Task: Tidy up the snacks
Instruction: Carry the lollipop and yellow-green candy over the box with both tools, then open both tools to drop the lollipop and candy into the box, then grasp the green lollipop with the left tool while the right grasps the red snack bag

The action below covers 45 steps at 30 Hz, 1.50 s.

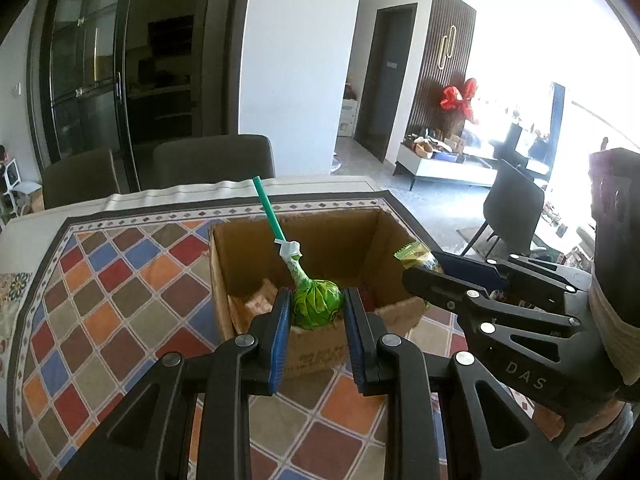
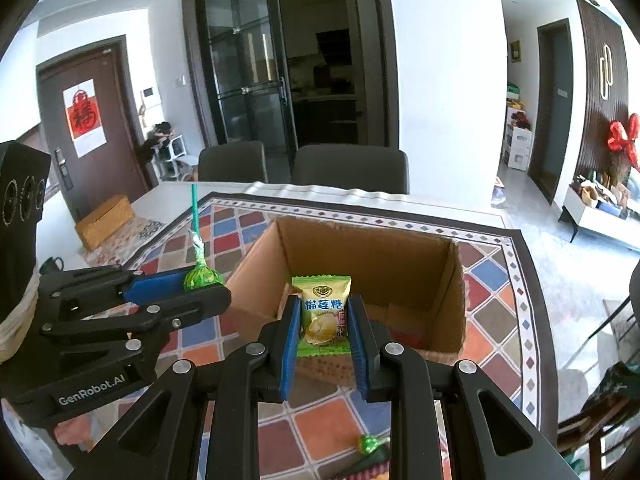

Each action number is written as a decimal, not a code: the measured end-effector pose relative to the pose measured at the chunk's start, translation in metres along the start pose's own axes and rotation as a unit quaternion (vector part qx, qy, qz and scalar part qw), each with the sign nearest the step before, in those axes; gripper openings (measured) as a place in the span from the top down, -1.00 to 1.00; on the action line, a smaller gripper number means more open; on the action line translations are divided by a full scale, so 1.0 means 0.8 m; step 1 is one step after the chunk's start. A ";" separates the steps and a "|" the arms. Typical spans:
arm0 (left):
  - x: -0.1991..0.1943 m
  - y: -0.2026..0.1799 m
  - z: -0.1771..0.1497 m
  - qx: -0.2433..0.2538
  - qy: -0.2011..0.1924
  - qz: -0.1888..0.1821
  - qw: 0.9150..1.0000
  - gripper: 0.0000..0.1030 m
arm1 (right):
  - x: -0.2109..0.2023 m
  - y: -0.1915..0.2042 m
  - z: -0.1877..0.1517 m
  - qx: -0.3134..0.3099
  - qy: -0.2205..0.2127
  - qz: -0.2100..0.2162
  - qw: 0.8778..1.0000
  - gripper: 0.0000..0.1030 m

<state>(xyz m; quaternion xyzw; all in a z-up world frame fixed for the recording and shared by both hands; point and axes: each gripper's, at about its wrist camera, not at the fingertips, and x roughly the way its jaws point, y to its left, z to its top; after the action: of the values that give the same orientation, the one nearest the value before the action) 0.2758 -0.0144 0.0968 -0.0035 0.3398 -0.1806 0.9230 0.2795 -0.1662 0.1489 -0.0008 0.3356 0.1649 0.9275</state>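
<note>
My left gripper (image 1: 317, 311) is shut on a green lollipop (image 1: 316, 308) with a teal stick, held over the near edge of an open cardboard box (image 1: 340, 236). It also shows in the right wrist view (image 2: 202, 278). My right gripper (image 2: 324, 320) is shut on a green and yellow candy packet (image 2: 323, 314), held over the box's (image 2: 380, 248) near edge. In the left wrist view the right gripper (image 1: 424, 268) reaches in from the right with the packet (image 1: 416, 254). Some snacks lie in the box bottom, mostly hidden.
The box stands on a colourful diamond-patterned cloth (image 1: 120, 300) on a table. Another green lollipop (image 2: 370, 444) and a dark wrapper (image 2: 368, 464) lie on the cloth near me. A wooden box (image 2: 104, 220) sits far left. Two dark chairs (image 2: 348, 170) stand behind the table.
</note>
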 end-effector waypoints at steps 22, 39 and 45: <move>0.077 0.012 0.029 0.007 0.023 0.026 0.999 0.19 | 0.079 -0.056 0.024 0.039 0.043 -0.034 0.998 0.18; 0.038 -0.048 -0.011 0.036 0.003 0.008 0.999 0.19 | 0.008 -0.063 -0.018 0.042 0.013 -0.049 0.998 0.18; 0.032 -0.074 -0.027 0.049 -0.001 -0.001 0.999 0.19 | -0.014 -0.079 -0.036 0.052 0.003 -0.063 0.997 0.18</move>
<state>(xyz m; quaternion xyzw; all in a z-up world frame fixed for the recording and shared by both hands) 0.2607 -0.0761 0.0719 0.0410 0.3302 -0.1976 0.9221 0.2730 -0.2323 0.1266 0.0259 0.3458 0.0885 0.9338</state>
